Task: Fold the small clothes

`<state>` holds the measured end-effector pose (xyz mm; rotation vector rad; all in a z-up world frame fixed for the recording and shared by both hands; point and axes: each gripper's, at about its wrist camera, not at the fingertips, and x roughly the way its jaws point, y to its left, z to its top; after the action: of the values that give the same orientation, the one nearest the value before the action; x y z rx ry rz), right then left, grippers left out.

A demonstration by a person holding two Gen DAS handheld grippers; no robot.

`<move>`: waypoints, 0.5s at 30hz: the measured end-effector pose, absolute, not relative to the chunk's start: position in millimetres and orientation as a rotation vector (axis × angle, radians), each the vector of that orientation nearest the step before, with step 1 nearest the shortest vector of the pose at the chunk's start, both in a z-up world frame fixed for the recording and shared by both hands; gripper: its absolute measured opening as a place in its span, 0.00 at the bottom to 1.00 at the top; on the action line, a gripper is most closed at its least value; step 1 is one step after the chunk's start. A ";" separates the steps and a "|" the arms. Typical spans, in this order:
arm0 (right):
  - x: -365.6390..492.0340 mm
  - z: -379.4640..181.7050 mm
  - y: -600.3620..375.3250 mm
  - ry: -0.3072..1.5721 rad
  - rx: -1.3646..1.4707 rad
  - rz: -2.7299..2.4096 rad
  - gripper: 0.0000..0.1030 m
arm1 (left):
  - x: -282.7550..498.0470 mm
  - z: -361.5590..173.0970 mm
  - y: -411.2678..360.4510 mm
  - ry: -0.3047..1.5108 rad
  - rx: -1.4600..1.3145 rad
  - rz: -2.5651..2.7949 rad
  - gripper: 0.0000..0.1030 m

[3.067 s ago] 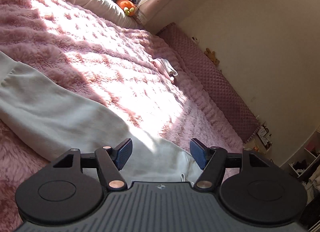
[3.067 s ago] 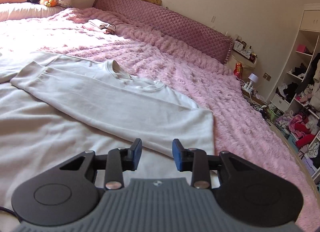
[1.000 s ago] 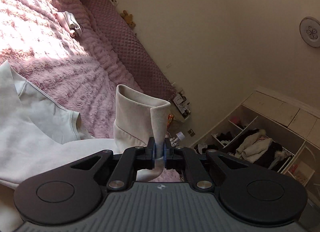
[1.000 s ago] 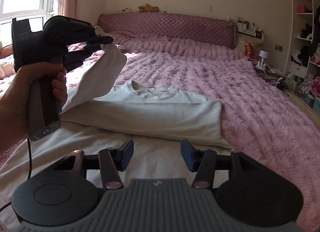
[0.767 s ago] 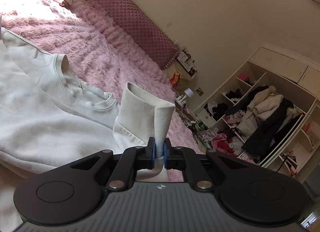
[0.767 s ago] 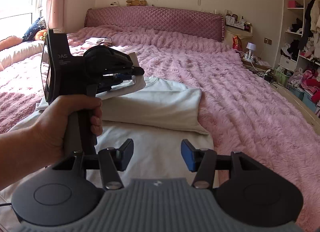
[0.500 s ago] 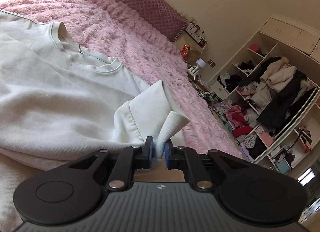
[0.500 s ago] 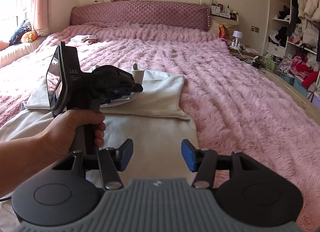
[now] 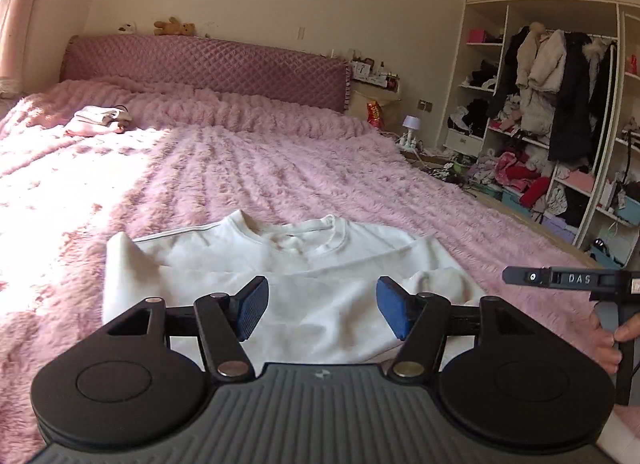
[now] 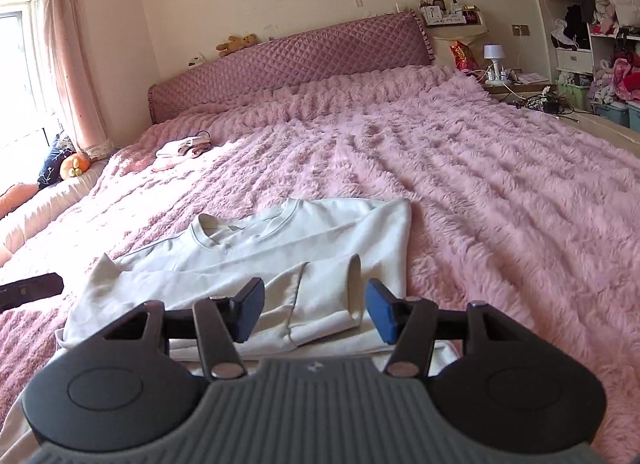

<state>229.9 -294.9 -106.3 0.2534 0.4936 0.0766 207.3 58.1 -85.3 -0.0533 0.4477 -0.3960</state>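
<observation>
Fluffy pink bed cover [image 10: 500,191] everywhere. Left gripper [image 9: 318,314] jaws are opening, nothing between them; right gripper [image 10: 314,314] sits apart and empty too. Just ahead lies the white sweatshirt [image 10: 280,248], sleeves folded in. Soft, light, floppy stuff, so I'd grab the hem corners. Other handle reads "DAS" [image 9: 579,278].

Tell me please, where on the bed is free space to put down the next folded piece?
Free: the wide blanket between the white shirt and the headboard, and along the shirt's side toward the shelves. A small clothes pile takes the window-side spot near the headboard. Crowded: the near edge, with the shirt and both grippers.
</observation>
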 end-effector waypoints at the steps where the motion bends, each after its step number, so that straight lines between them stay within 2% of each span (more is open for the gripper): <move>1: 245.4 -111.5 -294.4 0.502 0.257 0.073 0.48 | 204.3 -87.2 78.2 0.468 -0.002 -0.346 0.71; 7: 316.2 -142.5 -299.7 0.582 0.348 0.009 0.45 | 207.5 -112.9 138.8 0.570 0.218 -0.188 0.67; 14: 343.1 -160.6 -293.8 0.640 0.388 0.011 0.45 | 224.6 -140.8 120.3 0.601 0.370 -0.225 0.62; 15: 343.5 -161.1 -291.9 0.647 0.379 0.011 0.42 | 225.3 -146.9 120.7 0.593 0.405 -0.231 0.61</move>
<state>343.5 -291.9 -161.1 0.3787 0.6469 0.0109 225.3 120.7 -146.9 0.4054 0.5927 -0.2310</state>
